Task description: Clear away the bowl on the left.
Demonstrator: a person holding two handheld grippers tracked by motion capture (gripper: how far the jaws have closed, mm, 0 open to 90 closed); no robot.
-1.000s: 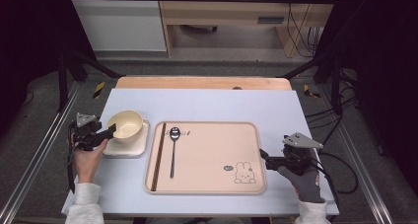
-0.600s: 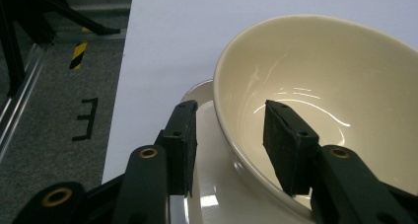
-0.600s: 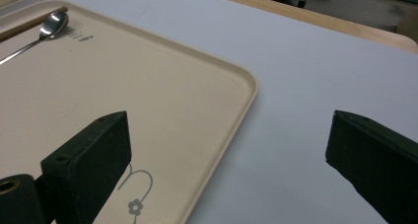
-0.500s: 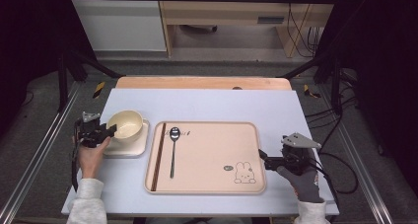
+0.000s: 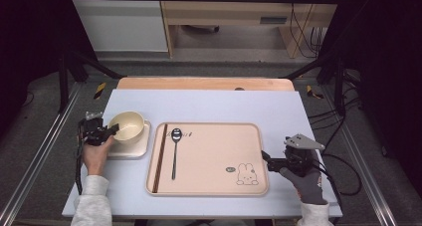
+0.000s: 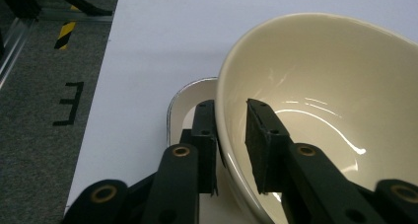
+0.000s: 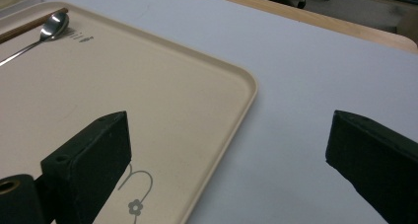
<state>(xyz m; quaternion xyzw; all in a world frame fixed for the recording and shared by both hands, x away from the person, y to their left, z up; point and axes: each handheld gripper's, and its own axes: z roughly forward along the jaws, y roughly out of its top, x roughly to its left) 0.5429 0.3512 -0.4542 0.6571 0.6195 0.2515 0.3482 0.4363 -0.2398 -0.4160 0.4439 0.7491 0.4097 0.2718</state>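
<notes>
The left claw (image 6: 231,150), just closing, straddles the bowl (image 6: 320,110) rim; the right claw (image 7: 231,169) gapes wide.

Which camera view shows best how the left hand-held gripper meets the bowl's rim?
The left gripper view: the bowl is seen close up, its rim wall between the left hand-held gripper's jaws, one inside, one outside, which have just been closing. The high view shows the bowl small on its square plate. The right gripper view faces the tray.
</notes>
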